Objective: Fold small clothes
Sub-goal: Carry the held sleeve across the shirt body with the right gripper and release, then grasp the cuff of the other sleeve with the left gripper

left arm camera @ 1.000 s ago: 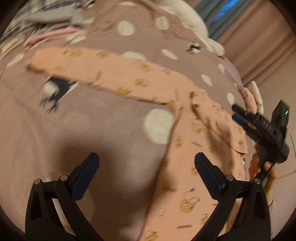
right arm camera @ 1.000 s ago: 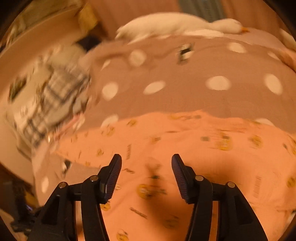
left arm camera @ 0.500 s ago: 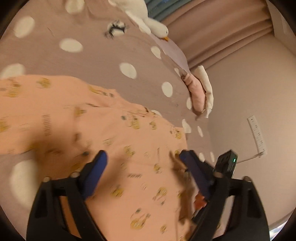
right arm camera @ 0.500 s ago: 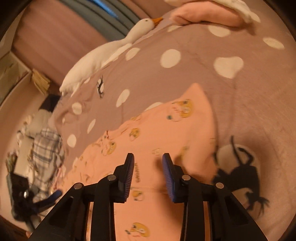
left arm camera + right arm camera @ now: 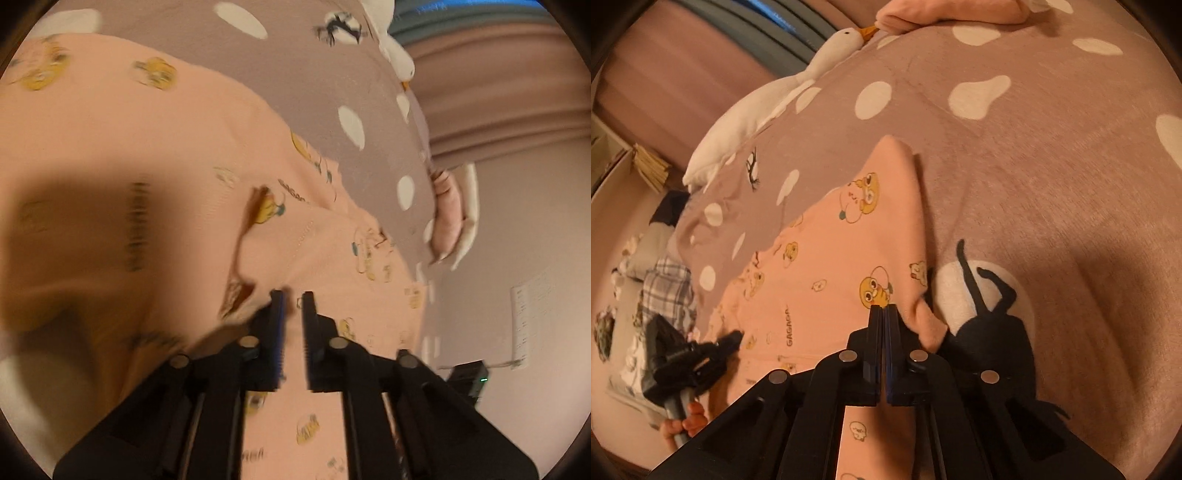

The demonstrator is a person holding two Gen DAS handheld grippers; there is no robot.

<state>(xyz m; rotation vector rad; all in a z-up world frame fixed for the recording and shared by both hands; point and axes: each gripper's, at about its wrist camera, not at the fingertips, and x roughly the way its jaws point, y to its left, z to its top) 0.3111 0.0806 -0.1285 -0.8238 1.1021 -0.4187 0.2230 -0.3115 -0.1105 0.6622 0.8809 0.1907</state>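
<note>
The right gripper [image 5: 883, 308] has just been closing and its jaws now stand pressed together, pinching a low edge of the peach garment [image 5: 820, 266] beside a yellow cartoon print. Just right of the pads the cloth bunches into a small fold that lies against the black cat figure [image 5: 990, 325] printed on the bedspread [image 5: 1052, 177].

The left gripper [image 5: 291, 295] has also just been closing; its jaws stand a narrow way apart with peach cloth between them, but the blur does not let me tell whether the pads [image 5: 277, 325] truly press on it. A raised crease of the garment [image 5: 147, 155] runs up and left from its tips.

The garment lies spread on the bed, its cartoon-printed front up, reaching toward the far side. In the right wrist view the left gripper's body [image 5: 698, 354] shows at the garment's left edge, with the person's fingers [image 5: 689, 421] around its handle.

Further out, a white plush goose [image 5: 768, 99] lies along the far edge of the bedspread, its beak near a pink folded item [image 5: 945, 11]. A plaid cloth [image 5: 666, 291] sits in a pile to the left.
</note>
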